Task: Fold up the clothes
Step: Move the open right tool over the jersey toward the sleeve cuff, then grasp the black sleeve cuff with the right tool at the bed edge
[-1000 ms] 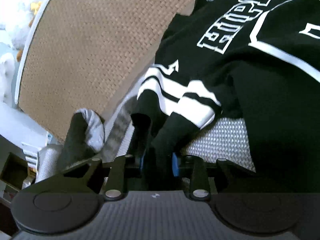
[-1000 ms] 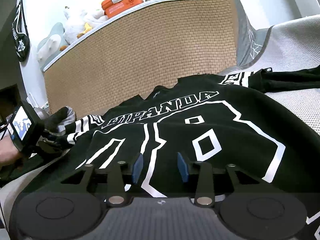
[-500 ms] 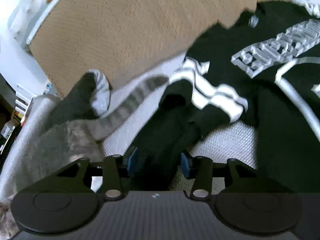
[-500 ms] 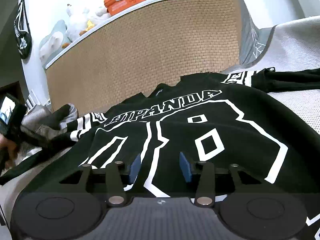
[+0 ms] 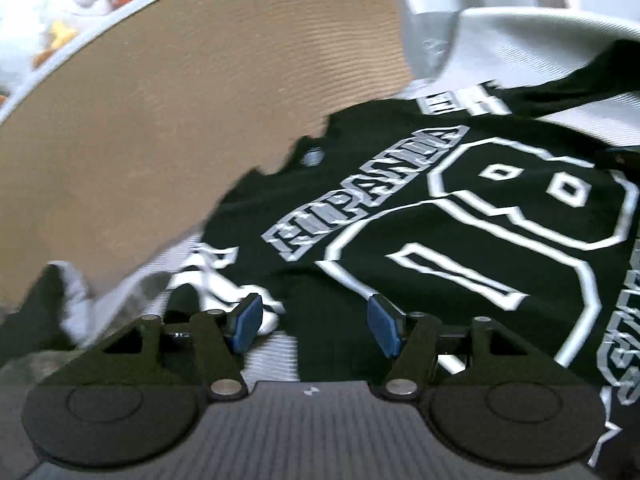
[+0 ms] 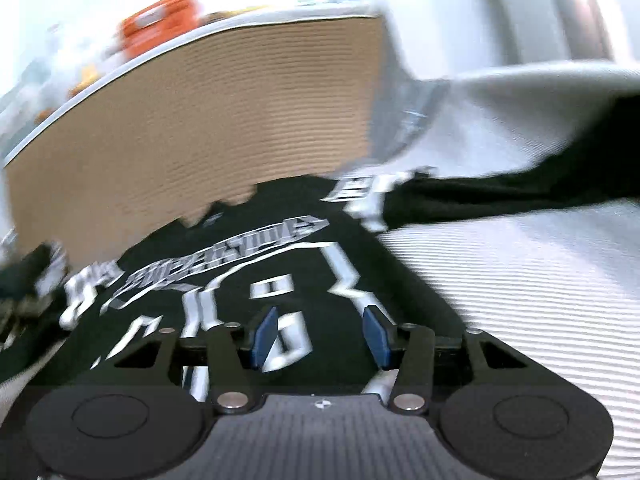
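Note:
A black jersey [image 5: 460, 240] with white lettering and a large outlined number lies spread flat on a ribbed white cover [image 6: 520, 280]. My left gripper [image 5: 316, 320] hovers above the jersey's left side, near the striped sleeve [image 5: 216, 280]. Its jaws are opening, the blue pads stand apart and nothing is pressed between them. In the right wrist view my right gripper [image 6: 320, 336] hangs open over the number on the jersey [image 6: 240, 280], holding nothing. The other sleeve [image 6: 500, 196] stretches out to the right. Both views are blurred by motion.
A tan woven panel [image 5: 180, 120] rises behind the jersey, with an orange case [image 6: 160, 24] and soft toys on top of it. A grey and black garment [image 5: 68, 304] lies at the left edge of the cover.
My left gripper let go of the black sleeve, opened, rose and swung right, so it now looks over the jersey's chest. The right gripper opened slightly and swung toward the right sleeve.

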Demonstrator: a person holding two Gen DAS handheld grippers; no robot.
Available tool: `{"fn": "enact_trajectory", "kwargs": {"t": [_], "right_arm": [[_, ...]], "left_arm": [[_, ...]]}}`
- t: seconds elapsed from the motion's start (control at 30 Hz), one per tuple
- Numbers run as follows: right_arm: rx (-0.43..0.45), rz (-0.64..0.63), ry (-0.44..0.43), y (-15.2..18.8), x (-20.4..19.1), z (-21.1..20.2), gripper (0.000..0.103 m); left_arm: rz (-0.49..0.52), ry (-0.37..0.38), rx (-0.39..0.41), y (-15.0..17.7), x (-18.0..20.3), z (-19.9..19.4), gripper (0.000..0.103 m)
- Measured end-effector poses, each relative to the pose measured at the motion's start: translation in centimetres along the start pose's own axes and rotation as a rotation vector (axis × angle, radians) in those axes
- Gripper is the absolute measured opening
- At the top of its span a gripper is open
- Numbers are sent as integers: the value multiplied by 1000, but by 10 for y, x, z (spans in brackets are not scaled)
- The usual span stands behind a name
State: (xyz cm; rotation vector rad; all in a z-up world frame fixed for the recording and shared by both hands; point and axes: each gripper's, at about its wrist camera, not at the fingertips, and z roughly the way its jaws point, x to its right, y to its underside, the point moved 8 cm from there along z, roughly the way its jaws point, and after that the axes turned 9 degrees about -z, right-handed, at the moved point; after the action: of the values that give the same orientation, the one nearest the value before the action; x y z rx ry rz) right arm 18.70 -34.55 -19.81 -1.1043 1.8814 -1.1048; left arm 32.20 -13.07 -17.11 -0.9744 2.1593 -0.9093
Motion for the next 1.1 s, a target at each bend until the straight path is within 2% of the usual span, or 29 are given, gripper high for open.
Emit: {"fn": "enact_trajectory", "kwargs": {"t": [0.23, 0.4, 0.7, 0.83, 1.1], "right_arm": [[22, 99, 199, -9, 86, -7, 52], [31, 182, 323, -9, 138, -13, 52], [169, 157, 609, -32, 201, -47, 52], [180, 188, 643, -27, 219, -50, 52], [176, 248, 629, -19, 226, -36, 51]], "left_arm": [[102, 60, -90, 17, 28, 16, 63], [147, 159, -126, 27, 48, 19, 63], [131, 225, -194, 40, 57, 31, 62], [45, 245, -215, 40, 48, 37, 64], [-11, 255, -224, 42, 41, 43, 71]]}}
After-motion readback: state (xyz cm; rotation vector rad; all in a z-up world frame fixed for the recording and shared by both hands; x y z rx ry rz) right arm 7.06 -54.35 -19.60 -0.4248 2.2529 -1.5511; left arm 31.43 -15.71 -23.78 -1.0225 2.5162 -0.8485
